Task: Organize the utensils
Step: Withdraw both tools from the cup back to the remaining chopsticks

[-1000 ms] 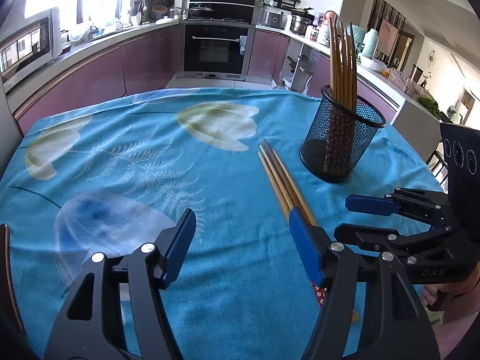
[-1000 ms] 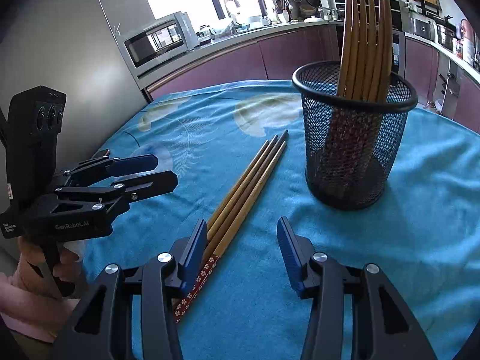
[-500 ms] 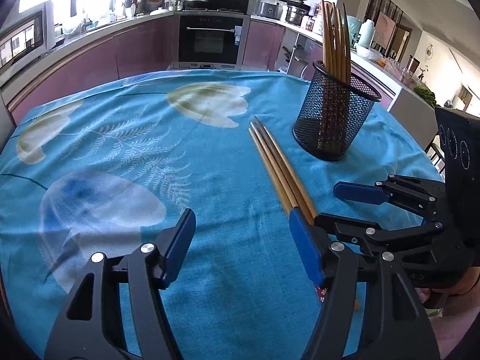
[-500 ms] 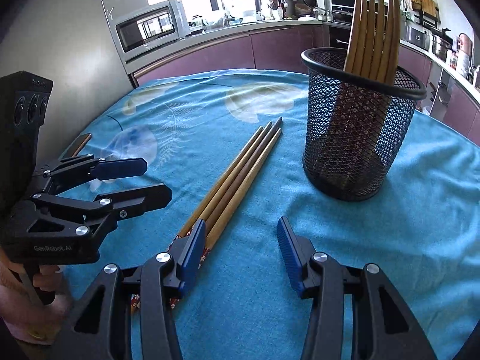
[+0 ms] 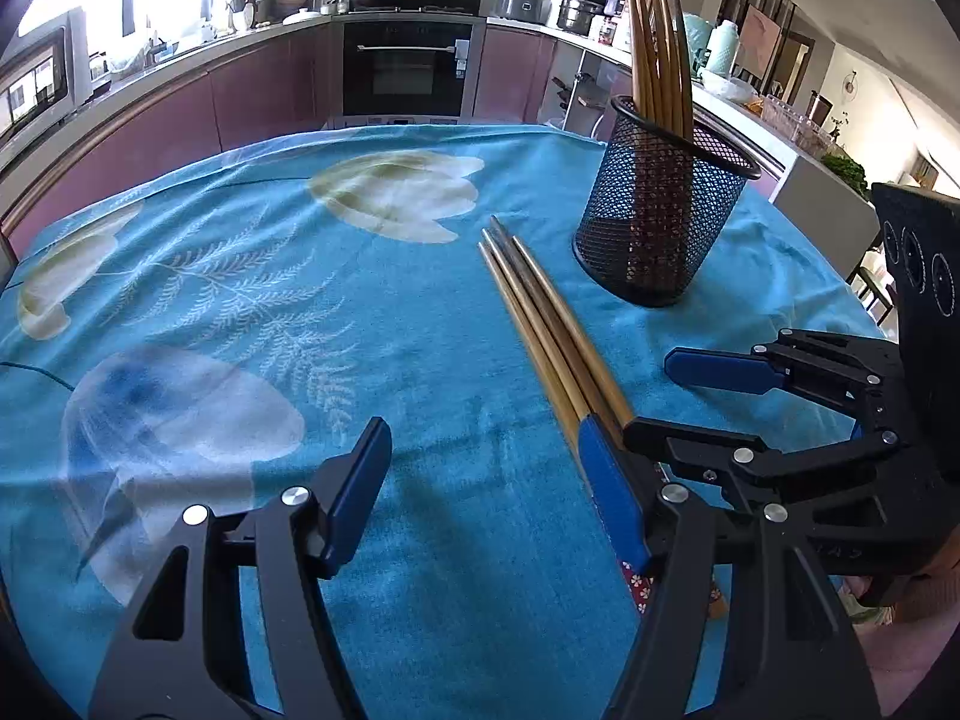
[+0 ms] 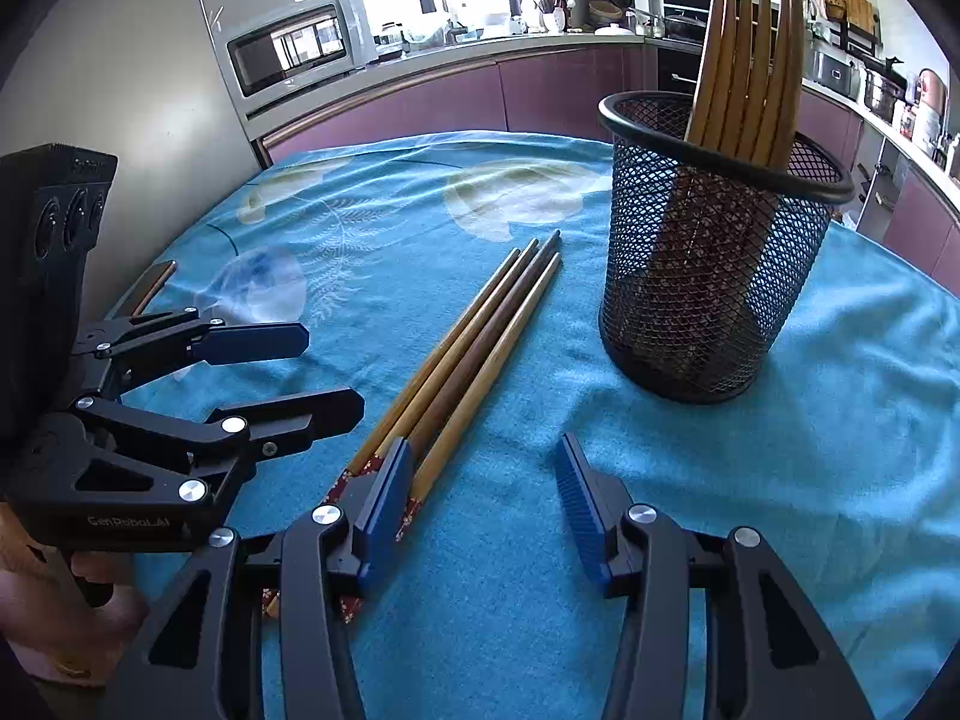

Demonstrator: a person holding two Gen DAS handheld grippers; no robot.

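Four chopsticks [image 6: 474, 354] lie mid-frame on the worktop [image 5: 240, 300], the mesh holder [image 6: 714, 276] upper right. Both views have drawn back slightly; left hand-held gripper [image 5: 480, 492] and right hand-held gripper [image 6: 480, 498] stand apart, empty, nothing gripped yet.

Loose chopsticks [image 6: 474, 360] flat on tablecloth [image 6: 810, 480], mesh holder [image 6: 708, 276] just right of them, more chopsticks [image 6: 750, 54] upright inside
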